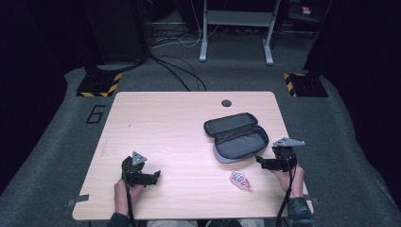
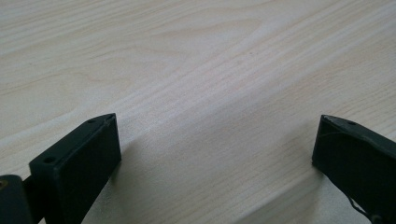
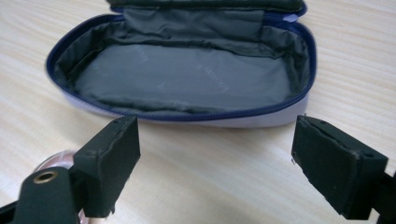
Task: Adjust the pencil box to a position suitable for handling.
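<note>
**Open Case Staged Between Two Idle Grippers**

The zip case point(image 1: 236, 136) lay unzipped on the right half of the table point(image 1: 156, 118), lid folded back and lining exposed, apparently ready to receive an item. A small pink bundle point(image 1: 240, 180), too small to identify, lay on the near side of the case, just beside the right gripper point(image 1: 265, 163).

The right gripper faced the case mouth point(image 3: 187, 79) from near, jaws spread wide, gripping nothing. The left gripper point(image 1: 150, 178) rested low over bare wood, well apart from the case, jaws equally wide and empty. Both forearms entered from the near edge.
</note>
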{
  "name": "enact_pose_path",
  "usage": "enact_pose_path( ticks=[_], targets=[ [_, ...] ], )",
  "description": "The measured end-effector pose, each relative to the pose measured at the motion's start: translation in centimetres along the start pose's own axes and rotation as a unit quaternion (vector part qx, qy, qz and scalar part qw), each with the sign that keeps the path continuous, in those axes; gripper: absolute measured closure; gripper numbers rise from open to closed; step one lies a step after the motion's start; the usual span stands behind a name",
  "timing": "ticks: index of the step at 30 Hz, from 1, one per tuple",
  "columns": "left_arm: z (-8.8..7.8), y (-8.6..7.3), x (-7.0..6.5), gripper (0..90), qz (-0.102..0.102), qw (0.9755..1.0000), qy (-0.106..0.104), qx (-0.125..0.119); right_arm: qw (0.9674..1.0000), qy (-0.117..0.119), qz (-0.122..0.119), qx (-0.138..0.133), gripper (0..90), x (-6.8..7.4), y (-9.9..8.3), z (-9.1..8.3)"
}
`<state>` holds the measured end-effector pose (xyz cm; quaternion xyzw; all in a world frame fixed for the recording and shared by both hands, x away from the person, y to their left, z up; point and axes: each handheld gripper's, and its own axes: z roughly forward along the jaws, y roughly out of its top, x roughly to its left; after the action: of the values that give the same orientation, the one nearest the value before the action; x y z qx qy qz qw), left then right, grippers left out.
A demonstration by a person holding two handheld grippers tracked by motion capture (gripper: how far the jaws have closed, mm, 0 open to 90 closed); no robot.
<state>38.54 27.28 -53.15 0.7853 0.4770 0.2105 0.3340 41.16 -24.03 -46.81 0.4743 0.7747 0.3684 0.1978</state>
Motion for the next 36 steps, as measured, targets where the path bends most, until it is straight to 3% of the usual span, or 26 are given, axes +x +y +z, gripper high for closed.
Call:
enact_pose_path(
  ticks=[9, 19, 24, 28, 36],
  targets=[
    [0.0, 0.0, 0.0, 0.9, 0.000, 1.0000, 0.000, 0.000, 0.9996, -0.016, 0.024, 0.004, 22.0, -2.2, 1.5, 1.5],
    [0.0, 0.0, 0.0, 0.9, 0.000, 1.0000, 0.000, 0.000, 0.9979, -0.036, 0.052, 0.012, 48.1, -4.6, 2.7, 4.0],
    [0.0, 0.0, 0.0, 0.9, 0.000, 1.0000, 0.000, 0.000, 0.9967, -0.042, 0.064, 0.027, 57.8, -5.1, 2.4, 5.0],
    [0.0, 0.0, 0.0, 0.9, 0.000, 1.0000, 0.000, 0.000, 0.9968, -0.037, 0.067, 0.023, 68.4, -5.2, 2.2, 5.2],
    [0.0, 0.0, 0.0, 0.9, 0.000, 1.0000, 0.000, 0.000, 0.9971, -0.034, 0.062, 0.029, 73.7, -4.7, 2.3, 5.0]
  ],
)
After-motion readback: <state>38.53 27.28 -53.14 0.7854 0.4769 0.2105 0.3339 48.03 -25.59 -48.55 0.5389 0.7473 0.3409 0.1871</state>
